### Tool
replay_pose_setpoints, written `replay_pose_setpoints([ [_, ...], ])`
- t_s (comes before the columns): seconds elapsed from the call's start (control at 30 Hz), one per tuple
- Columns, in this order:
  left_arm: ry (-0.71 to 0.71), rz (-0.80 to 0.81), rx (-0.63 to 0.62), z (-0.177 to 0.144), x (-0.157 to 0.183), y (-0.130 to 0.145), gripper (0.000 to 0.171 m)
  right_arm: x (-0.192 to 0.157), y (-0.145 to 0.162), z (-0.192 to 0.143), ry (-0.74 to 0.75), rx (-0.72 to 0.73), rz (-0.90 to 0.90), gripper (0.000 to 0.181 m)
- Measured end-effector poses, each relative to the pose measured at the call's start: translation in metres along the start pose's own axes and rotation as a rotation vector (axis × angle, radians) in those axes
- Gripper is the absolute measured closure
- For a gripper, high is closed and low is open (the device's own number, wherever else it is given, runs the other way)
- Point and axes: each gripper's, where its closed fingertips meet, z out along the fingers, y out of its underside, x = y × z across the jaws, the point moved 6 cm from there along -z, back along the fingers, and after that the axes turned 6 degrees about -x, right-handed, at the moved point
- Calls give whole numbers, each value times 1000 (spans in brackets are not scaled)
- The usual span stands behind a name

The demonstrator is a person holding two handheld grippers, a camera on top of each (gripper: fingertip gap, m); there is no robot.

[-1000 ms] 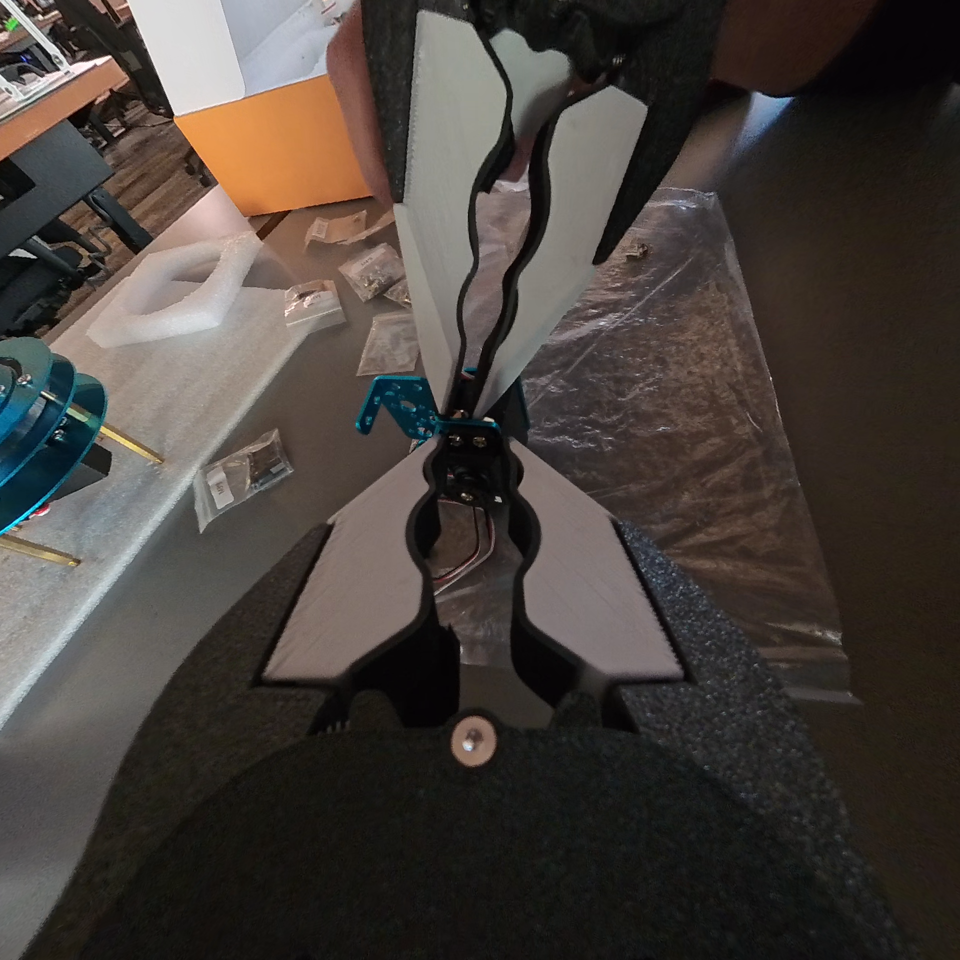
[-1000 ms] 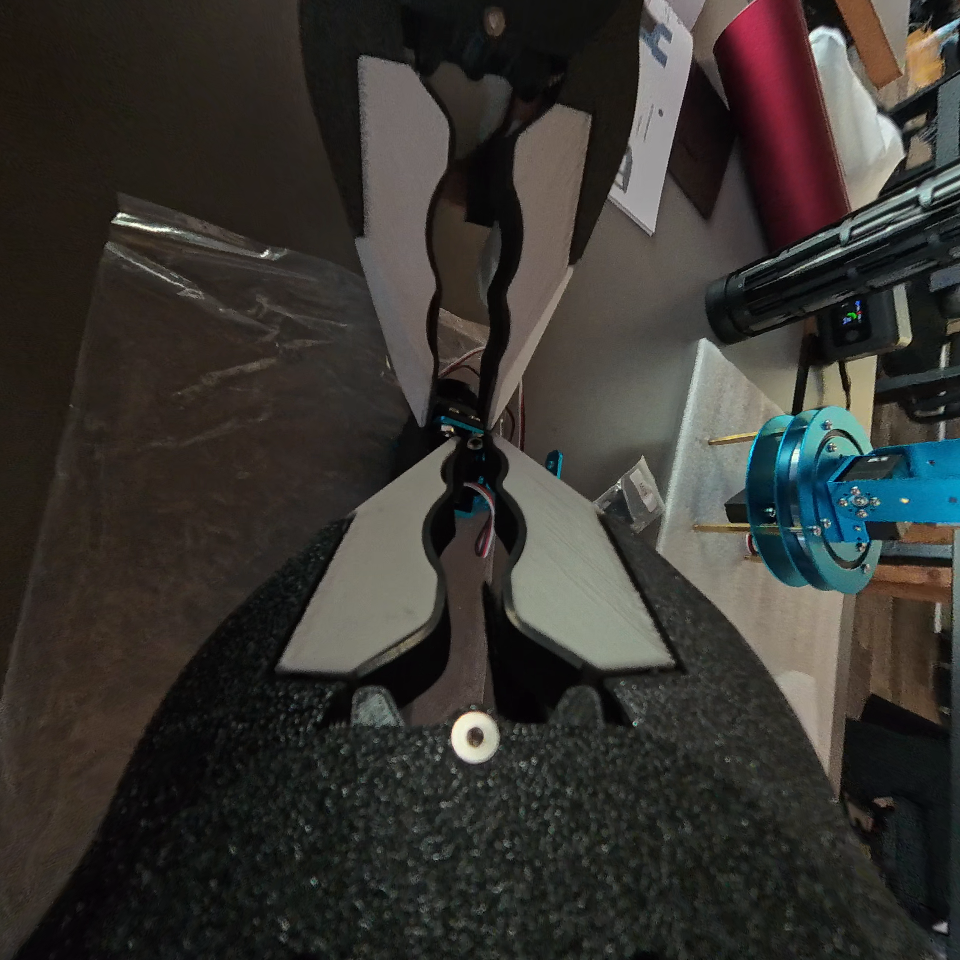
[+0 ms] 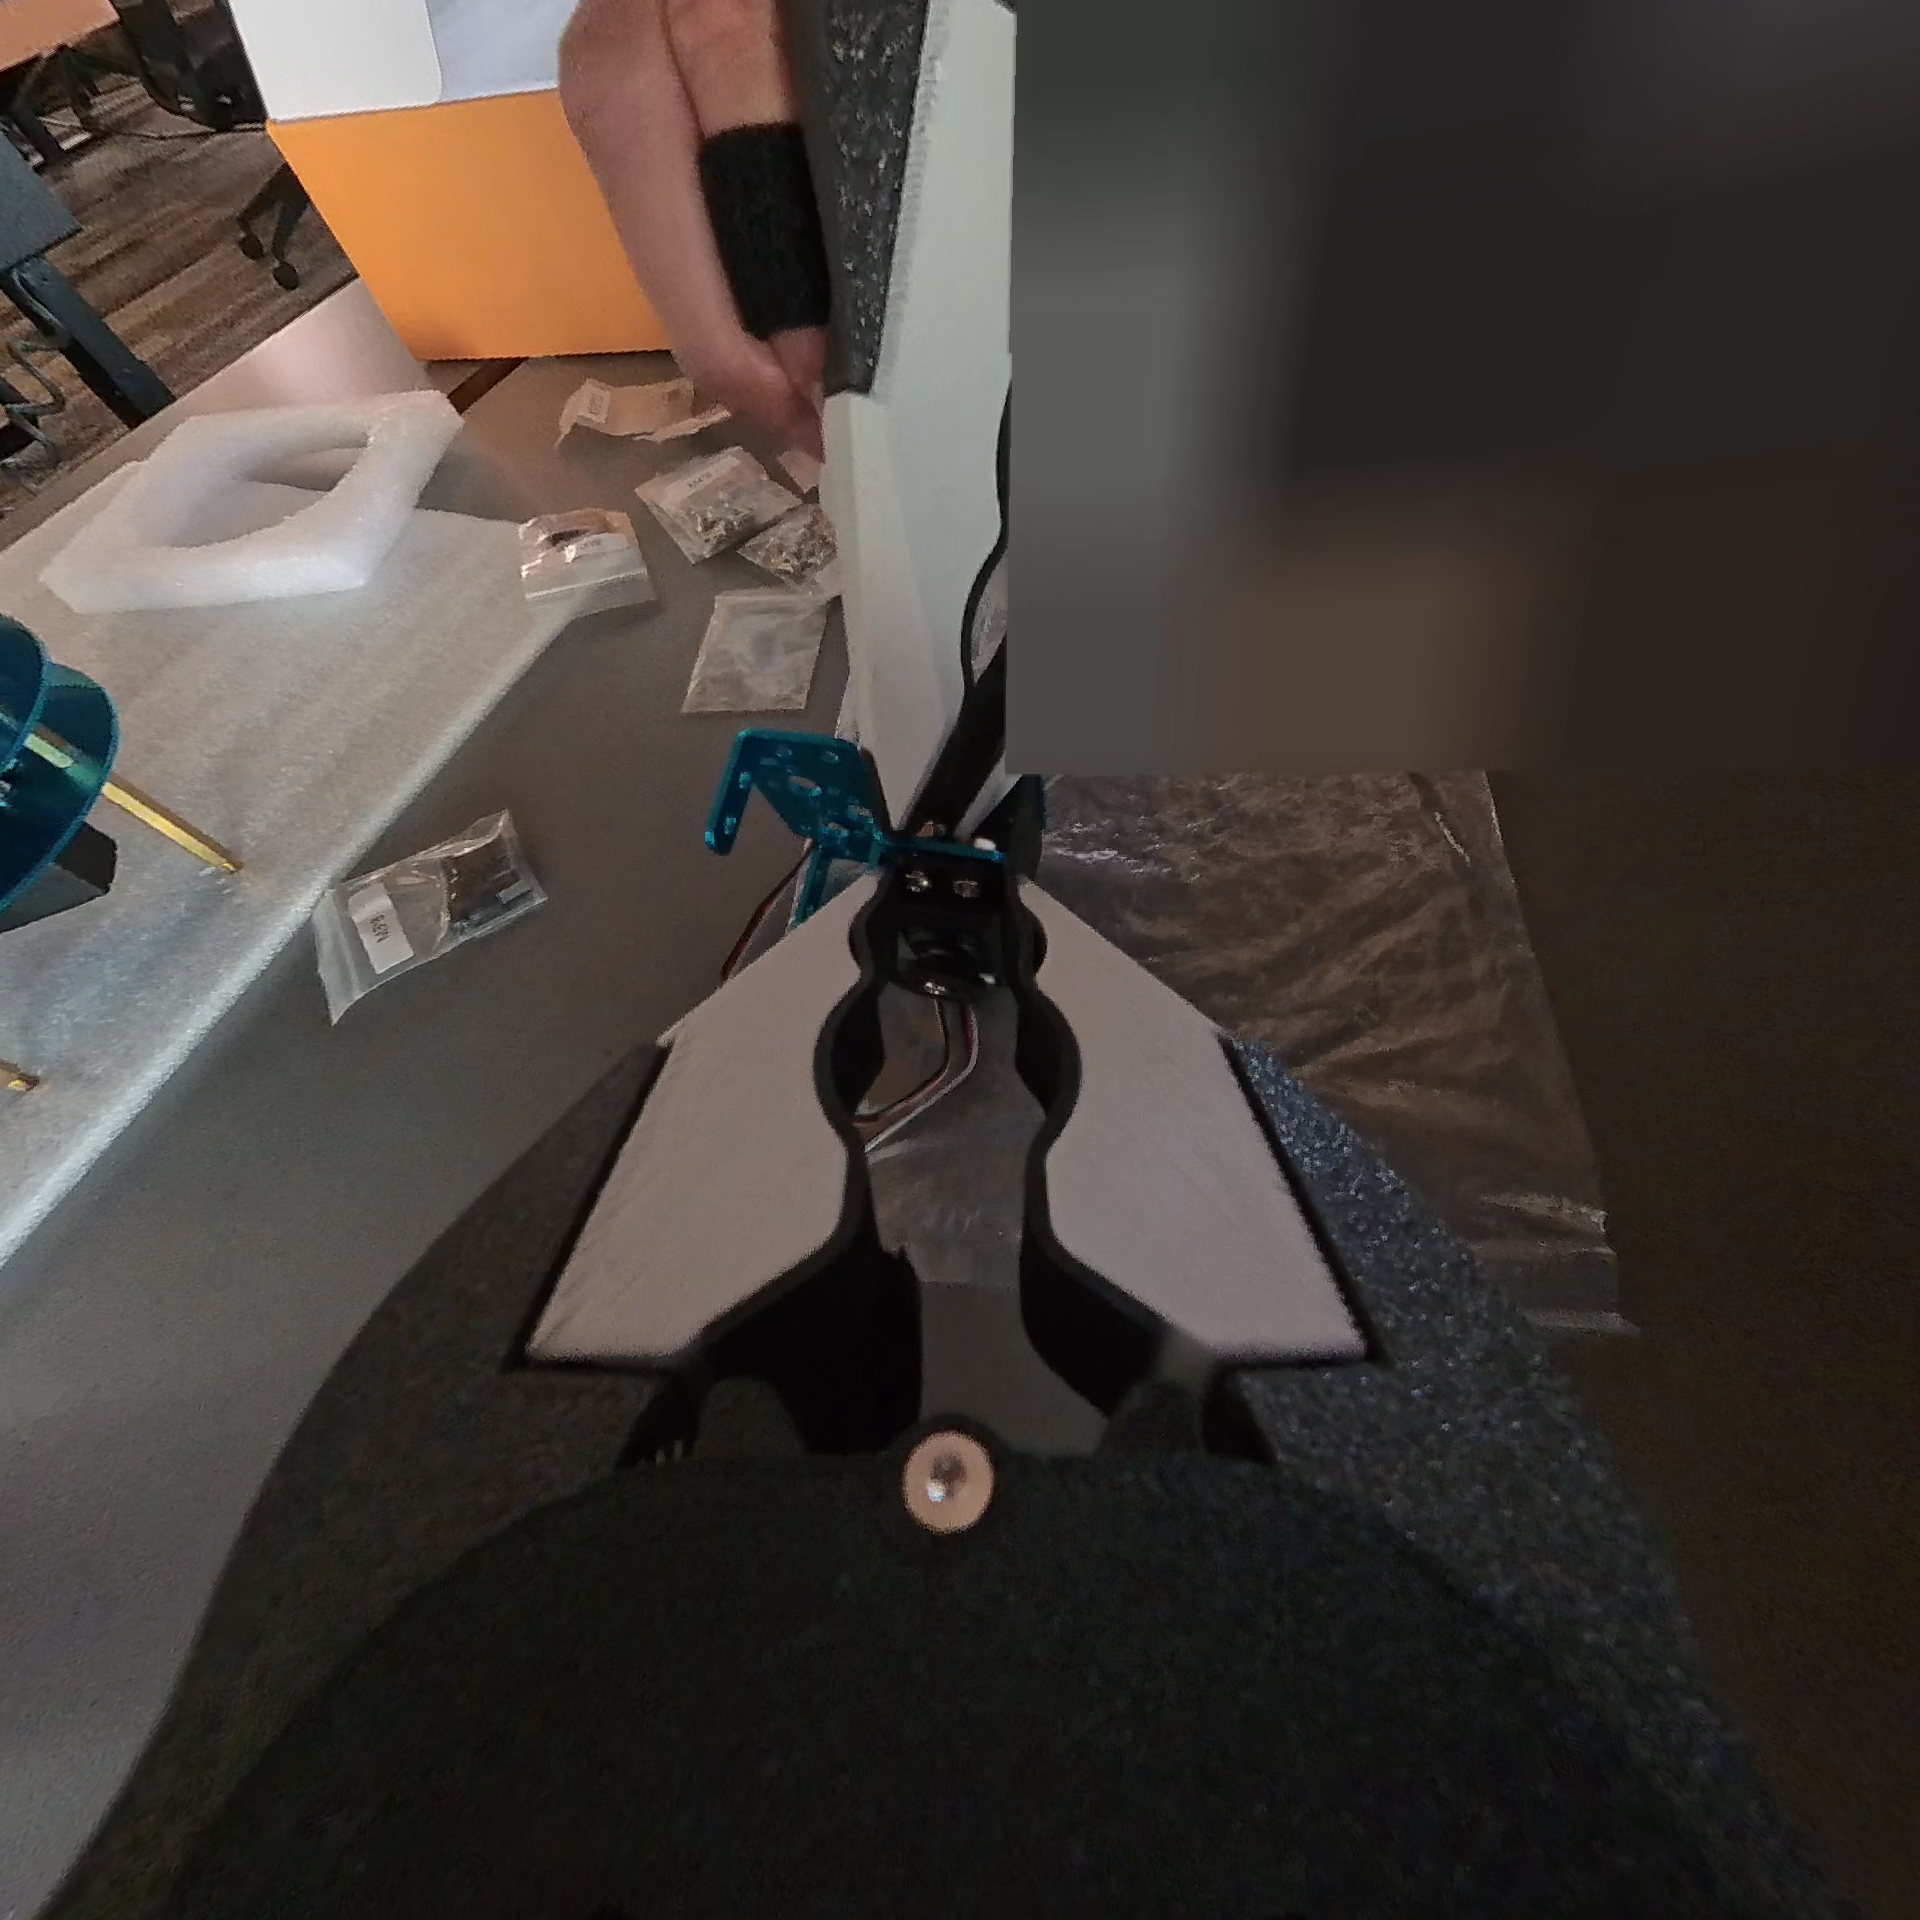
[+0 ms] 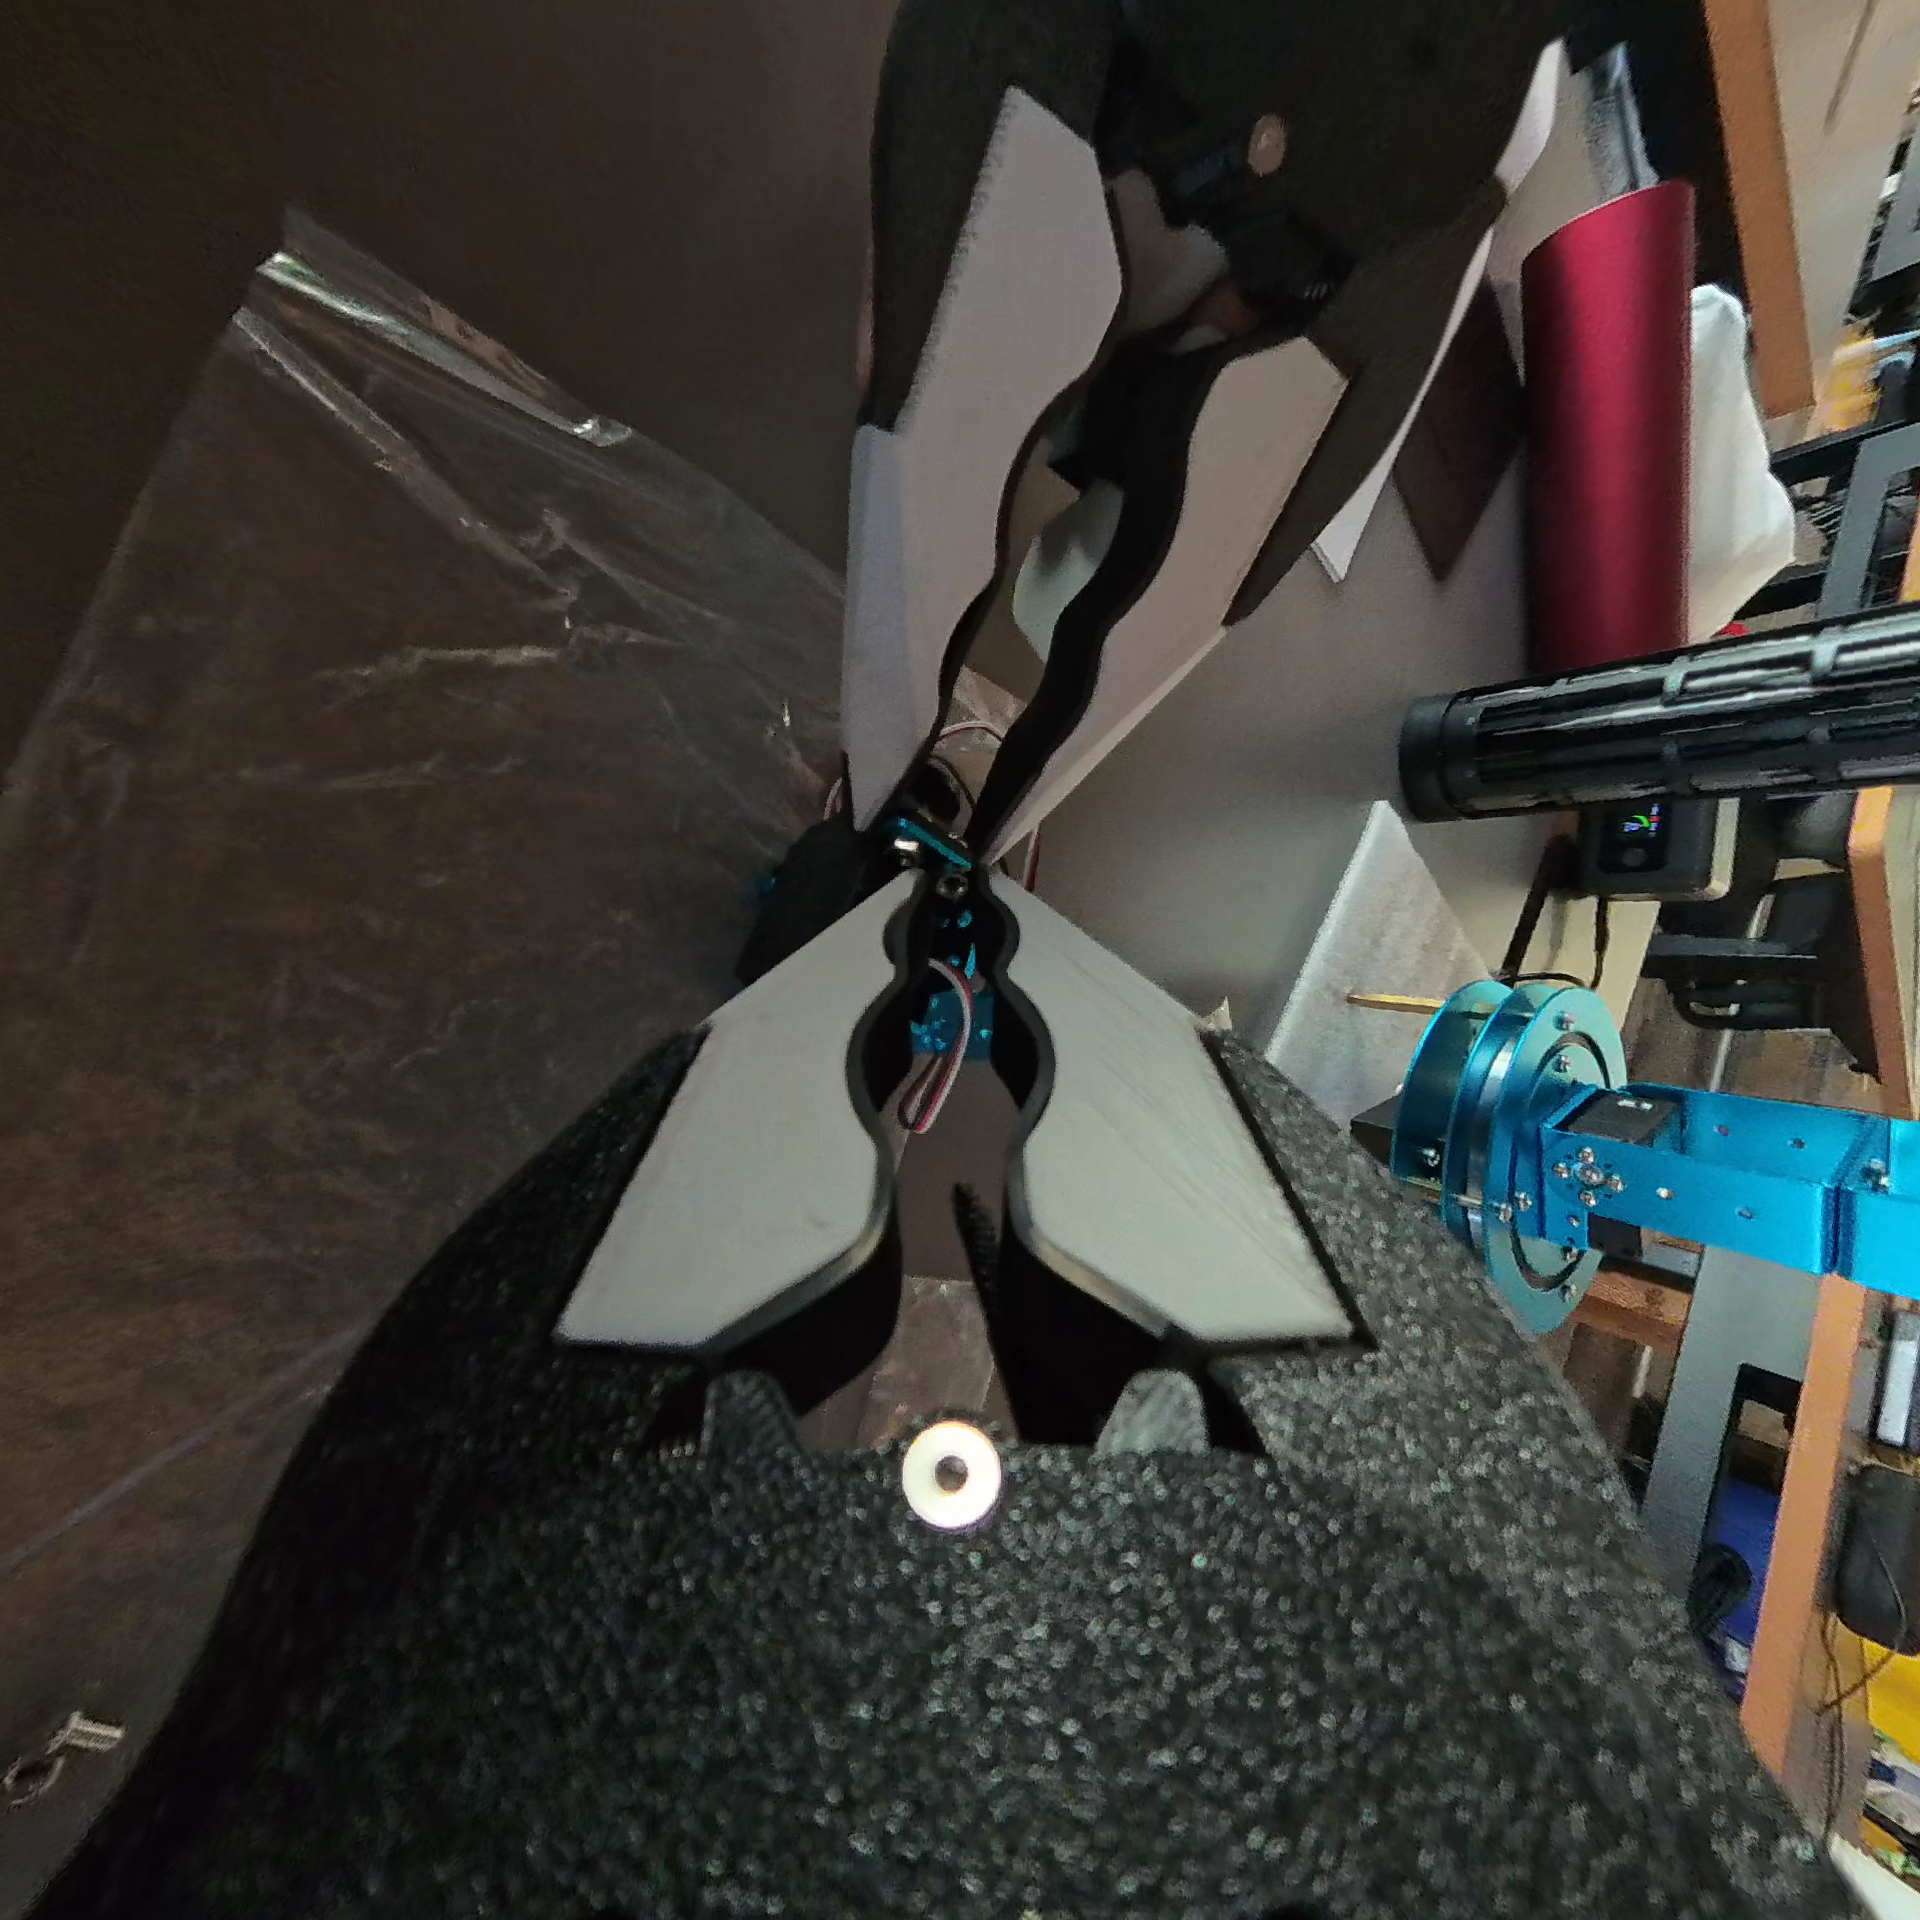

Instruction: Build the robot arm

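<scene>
A small blue metal bracket with a black servo and its red, white and black wires hangs in the air between both grippers. My left gripper is shut on the servo end of it. My right gripper is shut on the same piece from the opposite side, tip to tip with the left one. The right gripper comes down from above in the left wrist view. The bracket and wires show between the right fingers. A clear plastic bag lies under the piece.
Several small zip bags of hardware lie on the grey table beside a white foam frame and an orange and white box. A blue round base with an arm, a black ribbed tube and a red cylinder stand at the right. The tips of both grippers are at nearly the same place.
Both grippers keep hold of the bracket piece. The left gripper now leans to the right in the right wrist view, and the piece has turned a little, showing more of the blue bracket.
</scene>
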Motion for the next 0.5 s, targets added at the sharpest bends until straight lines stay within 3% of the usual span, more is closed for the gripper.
replay_pose_setpoints([
  [0.5,-8,4,-3,0,0,1,152,3,0,0,-47,-4,35,175],
])
